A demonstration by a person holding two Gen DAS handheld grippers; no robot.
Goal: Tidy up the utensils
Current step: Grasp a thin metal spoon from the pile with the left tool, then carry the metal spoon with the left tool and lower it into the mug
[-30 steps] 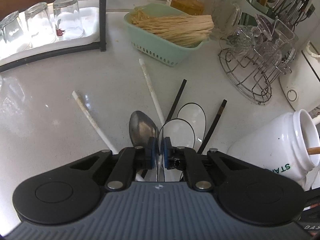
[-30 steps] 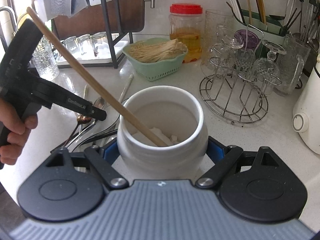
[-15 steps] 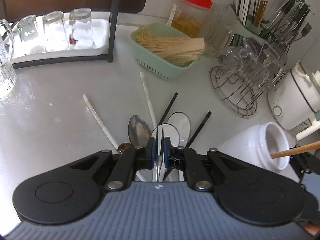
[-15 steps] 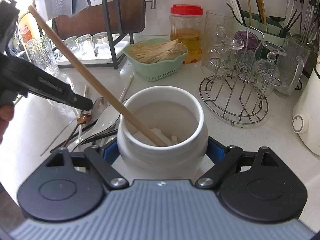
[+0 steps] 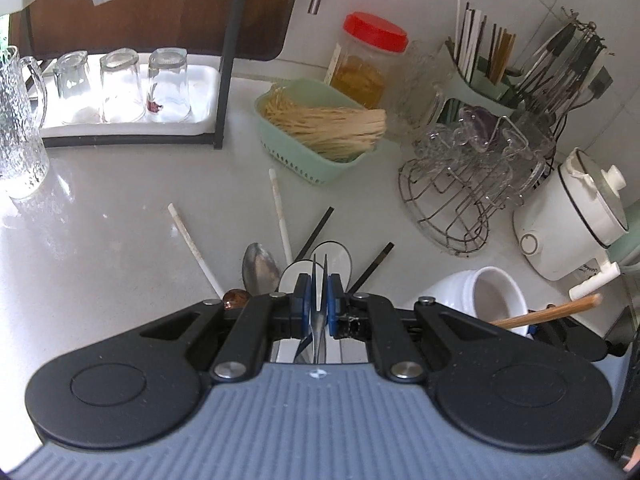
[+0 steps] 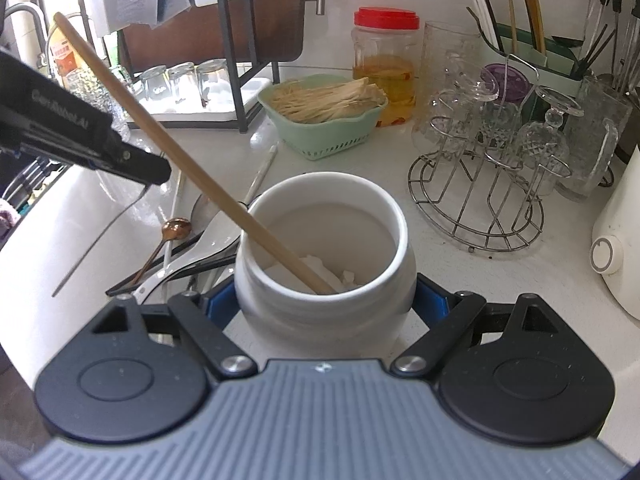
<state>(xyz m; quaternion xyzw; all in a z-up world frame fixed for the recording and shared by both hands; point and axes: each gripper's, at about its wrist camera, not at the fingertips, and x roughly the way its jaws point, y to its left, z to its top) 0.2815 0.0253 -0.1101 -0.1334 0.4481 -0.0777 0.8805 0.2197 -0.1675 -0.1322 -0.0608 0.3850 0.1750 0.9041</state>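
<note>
now left claw point(image 5: 319, 309) around thin utensil point(image 5: 319, 280); right claw point(image 6: 324, 304) around jar point(image 6: 323, 248)

A home kitchen — the pale stone surface point(image 5: 120, 208) runs back to a tiled wall, and everyday ware crowds its far edge. A black-framed rack point(image 5: 224, 80) holds upturned drinking glasses point(image 5: 122, 84) on a white tray, with a wooden cutting board point(image 6: 208, 12) propped behind it. Beside these stand a mint-green basket of dried noodles point(image 5: 324, 128), a red-lidded jar point(image 6: 384, 64) of amber liquid, a wire stand hung with glass cups point(image 6: 480, 168) and a caddy of chopsticks point(image 5: 484, 64). At the right edge sits a small white electric cooker point(image 5: 572, 216) — at the left, a faucet point(image 6: 24, 16) curves above a sink.
</note>
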